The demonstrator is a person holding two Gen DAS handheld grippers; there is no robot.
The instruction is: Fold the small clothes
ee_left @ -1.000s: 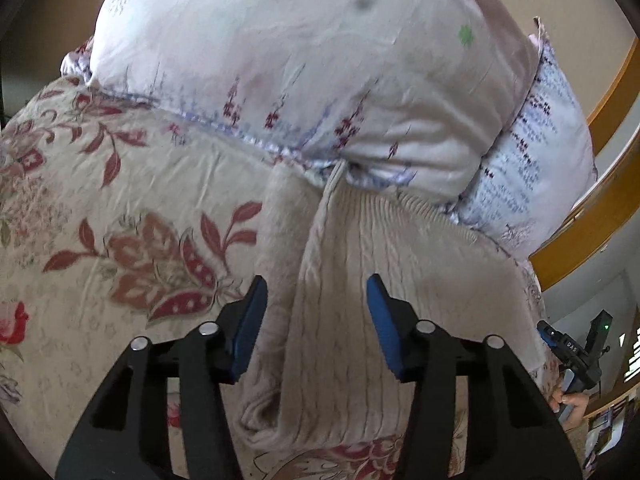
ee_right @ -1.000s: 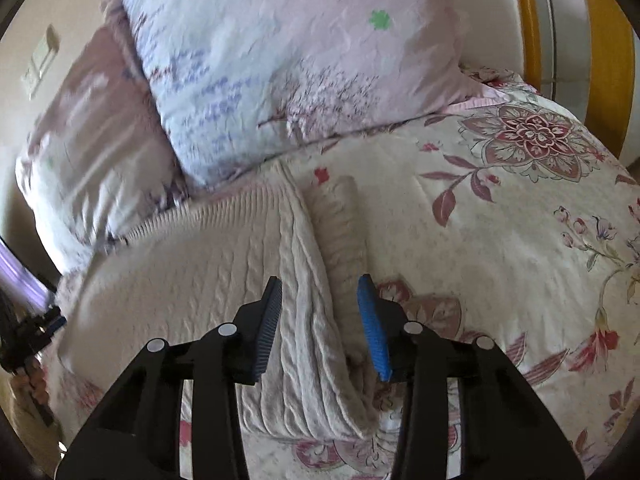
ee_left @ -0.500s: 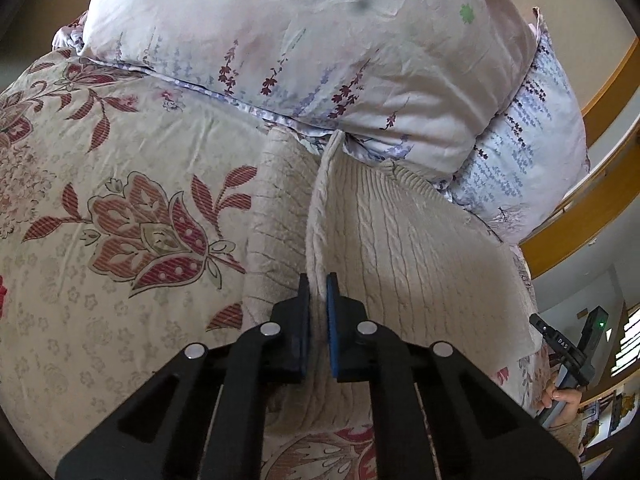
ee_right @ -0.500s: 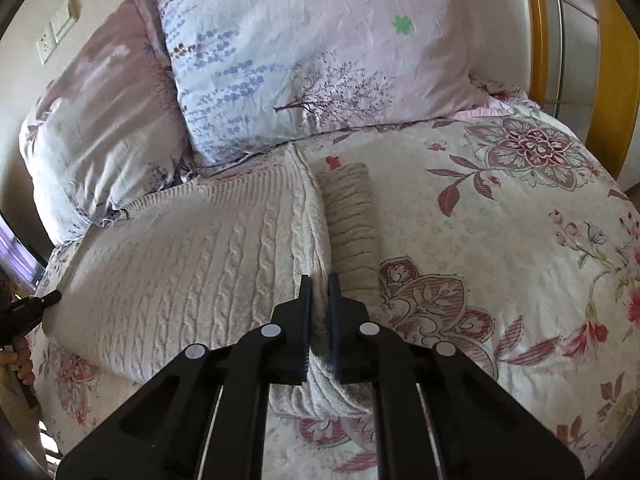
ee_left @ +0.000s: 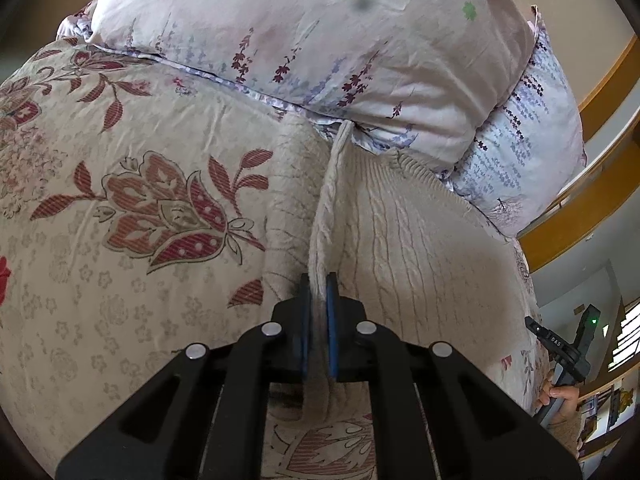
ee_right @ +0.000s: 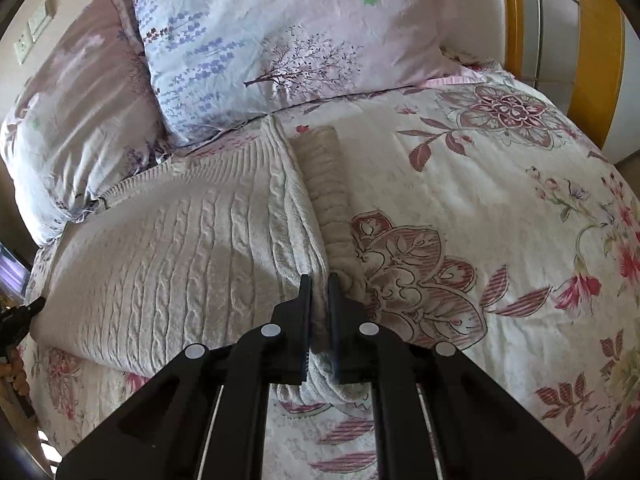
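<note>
Sweater (ee_left: 420, 248) side edges were pinched by left gripper (ee_left: 319, 300) and right gripper (ee_right: 319, 300) on bed (ee_right: 460, 184) near pillows (ee_right: 280, 40); grasp step judged done, fold-over needed next.

One cream cable-knit sweater (ee_right: 168, 248) lies ahead of the two grippers; two floral pillows (ee_right: 288, 44) sit beyond it, on one flowered bedspread (ee_right: 500, 216).

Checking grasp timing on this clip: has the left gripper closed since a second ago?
Yes. The left gripper had open fingers straddling the sweater; now they are shut on its raised edge fold, which stands up from the floral bedspread.
</note>
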